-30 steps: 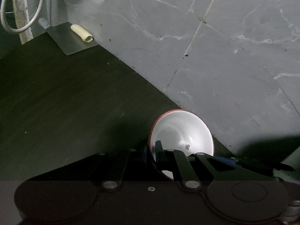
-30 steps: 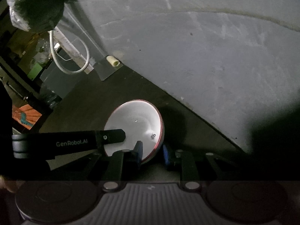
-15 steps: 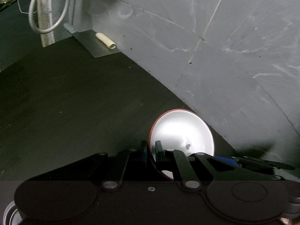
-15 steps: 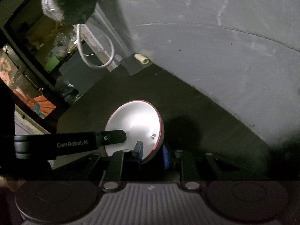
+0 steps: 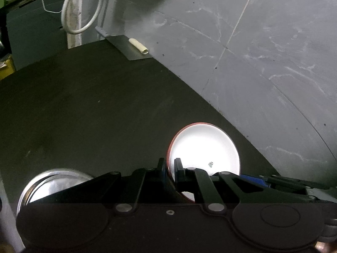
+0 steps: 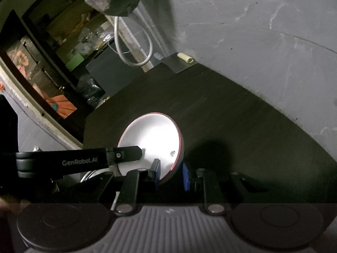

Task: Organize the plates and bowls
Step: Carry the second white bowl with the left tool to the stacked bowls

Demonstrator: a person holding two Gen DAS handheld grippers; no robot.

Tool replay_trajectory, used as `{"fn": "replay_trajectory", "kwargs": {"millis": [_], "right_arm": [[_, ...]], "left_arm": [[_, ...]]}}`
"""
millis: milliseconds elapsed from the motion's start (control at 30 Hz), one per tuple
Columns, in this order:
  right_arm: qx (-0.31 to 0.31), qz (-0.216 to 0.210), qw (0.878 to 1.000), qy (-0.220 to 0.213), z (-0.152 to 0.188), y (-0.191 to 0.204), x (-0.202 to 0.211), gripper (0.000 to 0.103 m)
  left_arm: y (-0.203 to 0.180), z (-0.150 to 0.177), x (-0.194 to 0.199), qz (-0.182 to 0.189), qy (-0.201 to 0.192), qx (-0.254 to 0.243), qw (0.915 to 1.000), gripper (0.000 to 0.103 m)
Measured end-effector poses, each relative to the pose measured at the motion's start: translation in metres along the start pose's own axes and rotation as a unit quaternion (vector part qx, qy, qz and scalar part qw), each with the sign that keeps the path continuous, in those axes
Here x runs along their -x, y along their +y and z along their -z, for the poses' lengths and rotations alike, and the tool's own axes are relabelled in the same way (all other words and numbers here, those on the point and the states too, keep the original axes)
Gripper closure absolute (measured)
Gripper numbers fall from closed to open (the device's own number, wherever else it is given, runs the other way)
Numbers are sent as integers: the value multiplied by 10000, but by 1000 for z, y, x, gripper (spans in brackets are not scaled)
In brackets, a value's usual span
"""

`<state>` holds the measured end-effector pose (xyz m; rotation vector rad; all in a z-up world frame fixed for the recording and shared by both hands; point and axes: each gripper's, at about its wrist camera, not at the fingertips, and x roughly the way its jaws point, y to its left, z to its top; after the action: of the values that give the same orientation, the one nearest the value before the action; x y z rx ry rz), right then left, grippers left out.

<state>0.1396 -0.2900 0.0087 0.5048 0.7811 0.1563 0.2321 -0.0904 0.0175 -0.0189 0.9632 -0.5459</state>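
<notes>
A white bowl with a red rim (image 5: 205,147) is held tilted above the dark table by both grippers. My left gripper (image 5: 170,166) is shut on the bowl's left rim. In the right wrist view the same bowl (image 6: 153,139) has my right gripper (image 6: 171,174) shut on its lower right rim, with the left gripper's black arm reaching in from the left. A steel plate (image 5: 56,181) lies on the table at the lower left, partly hidden by the left gripper; a sliver of it shows in the right wrist view (image 6: 92,174).
The dark table (image 5: 94,109) runs along a grey tiled wall (image 5: 263,52). A metal sheet with a cream roll (image 5: 139,46) sits at the far corner, under a hanging white cable (image 5: 84,10). Cluttered shelves (image 6: 63,52) lie past the table's left edge.
Both grippers have carried the bowl back and to the left along the table. The steel plate has come into view at the lower left. Both grips are unchanged.
</notes>
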Motion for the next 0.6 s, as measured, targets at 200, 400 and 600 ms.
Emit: {"fn": "replay_trajectory", "kwargs": {"millis": [200, 400, 600], "right_arm": [[136, -81, 9999, 48, 19, 18, 14, 79], [271, -187, 9994, 134, 35, 31, 29, 79], [455, -365, 9977, 348, 51, 39, 47, 79]], "left_arm": [[9, 24, 26, -33, -58, 102, 9999, 96], [12, 43, 48, -54, -101, 191, 9998, 95], [14, 65, 68, -71, -84, 307, 9995, 96]]}}
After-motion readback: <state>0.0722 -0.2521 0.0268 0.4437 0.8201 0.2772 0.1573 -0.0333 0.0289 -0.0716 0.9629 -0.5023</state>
